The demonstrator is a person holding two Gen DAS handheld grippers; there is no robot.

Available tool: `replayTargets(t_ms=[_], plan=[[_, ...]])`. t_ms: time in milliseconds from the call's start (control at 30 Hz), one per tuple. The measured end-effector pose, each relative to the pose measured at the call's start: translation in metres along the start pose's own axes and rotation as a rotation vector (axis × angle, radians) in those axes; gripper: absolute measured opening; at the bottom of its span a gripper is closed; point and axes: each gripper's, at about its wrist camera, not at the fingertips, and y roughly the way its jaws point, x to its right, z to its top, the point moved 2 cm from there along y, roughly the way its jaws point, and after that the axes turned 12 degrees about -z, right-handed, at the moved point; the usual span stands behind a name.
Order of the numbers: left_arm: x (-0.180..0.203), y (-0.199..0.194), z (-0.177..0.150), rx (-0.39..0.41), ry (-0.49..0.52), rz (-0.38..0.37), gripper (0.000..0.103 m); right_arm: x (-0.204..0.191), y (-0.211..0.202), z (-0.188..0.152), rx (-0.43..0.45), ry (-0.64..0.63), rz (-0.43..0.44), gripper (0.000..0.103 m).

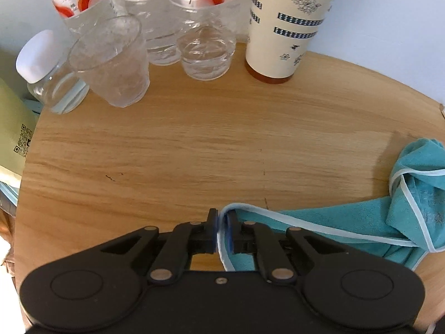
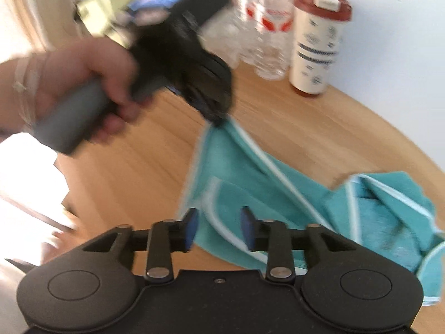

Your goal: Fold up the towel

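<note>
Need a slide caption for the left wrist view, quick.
Left tongs pinch the teal towel's white-edged corner on the wooden table.

A home setting: a round wooden table (image 1: 194, 144) against a white wall, water bottles (image 1: 83, 2) and a lidded floral tumbler (image 1: 289, 25) crowding its far edge.

Teal towel (image 1: 347, 222) with white piping, crumpled, one corner lifted taut, rest bunched on wooden table
</note>
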Motion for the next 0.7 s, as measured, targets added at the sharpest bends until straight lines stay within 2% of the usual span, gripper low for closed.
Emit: replayTargets(t_ms=[133, 267, 400, 433, 467, 500, 600, 700], plan=[[0.002, 0.008, 0.002, 0.005, 0.028, 0.001, 0.007, -0.006, 0.011, -0.004, -0.005, -0.039, -0.016, 0.041], [-0.005, 0.011, 0.000, 0.003, 0.019, -0.018, 0.006, -0.028, 0.022, -0.005, 0.005, -0.146, -0.032, 0.041], [-0.005, 0.014, 0.002, 0.003, 0.030, -0.020, 0.007, -0.040, 0.034, -0.004, -0.003, -0.195, -0.048, 0.039], [-0.004, 0.015, 0.003, 0.005, 0.039, -0.019, 0.007, -0.039, 0.041, -0.003, -0.028, -0.187, -0.059, 0.033], [-0.003, 0.017, 0.004, 0.009, 0.051, -0.019, 0.006, -0.037, 0.044, -0.002, -0.044, -0.178, -0.063, 0.013], [-0.002, 0.019, 0.005, 0.013, 0.063, -0.019, 0.006, -0.034, 0.047, -0.002, -0.069, -0.151, -0.050, 0.007], [-0.001, 0.024, 0.011, 0.030, 0.088, -0.018, 0.006, -0.019, 0.044, 0.002, -0.104, -0.034, -0.009, 0.005], [-0.001, 0.028, 0.018, 0.050, 0.102, -0.018, 0.006, -0.010, 0.034, 0.011, -0.095, 0.009, 0.011, 0.005]])
